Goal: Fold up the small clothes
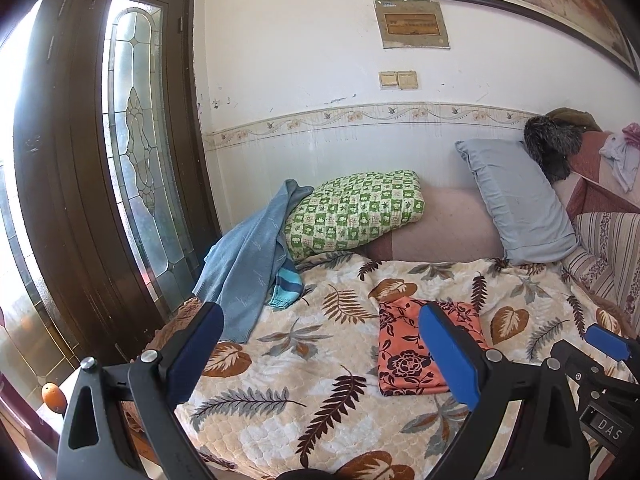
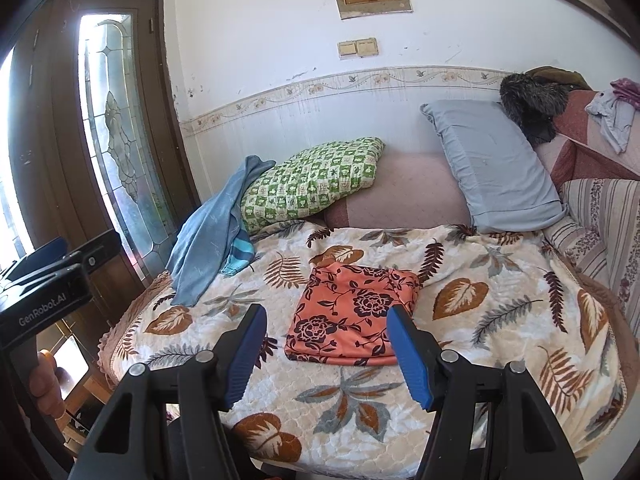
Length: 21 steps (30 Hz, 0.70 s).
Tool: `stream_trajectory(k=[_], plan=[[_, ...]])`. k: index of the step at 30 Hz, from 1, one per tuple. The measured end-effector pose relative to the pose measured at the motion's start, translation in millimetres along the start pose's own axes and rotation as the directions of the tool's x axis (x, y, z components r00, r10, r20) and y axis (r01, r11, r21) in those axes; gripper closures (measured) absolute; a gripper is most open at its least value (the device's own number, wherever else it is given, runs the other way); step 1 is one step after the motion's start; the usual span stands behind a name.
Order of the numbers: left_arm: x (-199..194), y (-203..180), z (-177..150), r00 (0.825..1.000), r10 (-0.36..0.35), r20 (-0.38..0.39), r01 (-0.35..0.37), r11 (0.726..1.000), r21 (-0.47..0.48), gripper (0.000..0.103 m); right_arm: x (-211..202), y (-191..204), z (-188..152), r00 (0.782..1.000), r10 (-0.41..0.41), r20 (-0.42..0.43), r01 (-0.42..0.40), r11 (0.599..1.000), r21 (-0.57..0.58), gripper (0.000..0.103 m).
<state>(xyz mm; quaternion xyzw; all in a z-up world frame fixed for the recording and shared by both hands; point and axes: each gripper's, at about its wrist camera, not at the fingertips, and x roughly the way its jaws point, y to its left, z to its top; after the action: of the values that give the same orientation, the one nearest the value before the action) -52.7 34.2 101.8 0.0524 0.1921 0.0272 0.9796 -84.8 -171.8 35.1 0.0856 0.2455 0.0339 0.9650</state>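
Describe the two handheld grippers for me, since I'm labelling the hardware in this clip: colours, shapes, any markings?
Both match: the left gripper and right gripper have black plastic frames with triangular cut-outs, round silver pivot bolts, and two flat fingers faced with ribbed blue pads. Seen from the right wrist, the left unit's black body reads "GenRobot.AI" in white. The right unit carries a small "DAS" label. No cables or sleeves show.

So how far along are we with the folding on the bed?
Done: the orange floral cloth lies folded into a flat rectangle on the leaf-patterned blanket. In hand: nothing; the left gripper and right gripper are open and empty. Left: the light blue garment lies crumpled by the green checked pillow.
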Motion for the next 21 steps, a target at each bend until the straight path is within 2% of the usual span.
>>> stream_trajectory(k=[8, 21], plan=[[-5, 6, 1, 1.000, 0.012, 0.018, -0.011, 0.999, -0.035, 0.005, -6, -2, 2, 0.998, -0.062, 0.012, 0.062, 0.998, 0.028, 0.037], [-2, -5, -2, 1.000, -0.006, 0.002, 0.006, 1.000, -0.017, 0.005, -3, -4, 0, 0.998, -0.058, 0.002, 0.058, 0.997, 0.044, 0.037]])
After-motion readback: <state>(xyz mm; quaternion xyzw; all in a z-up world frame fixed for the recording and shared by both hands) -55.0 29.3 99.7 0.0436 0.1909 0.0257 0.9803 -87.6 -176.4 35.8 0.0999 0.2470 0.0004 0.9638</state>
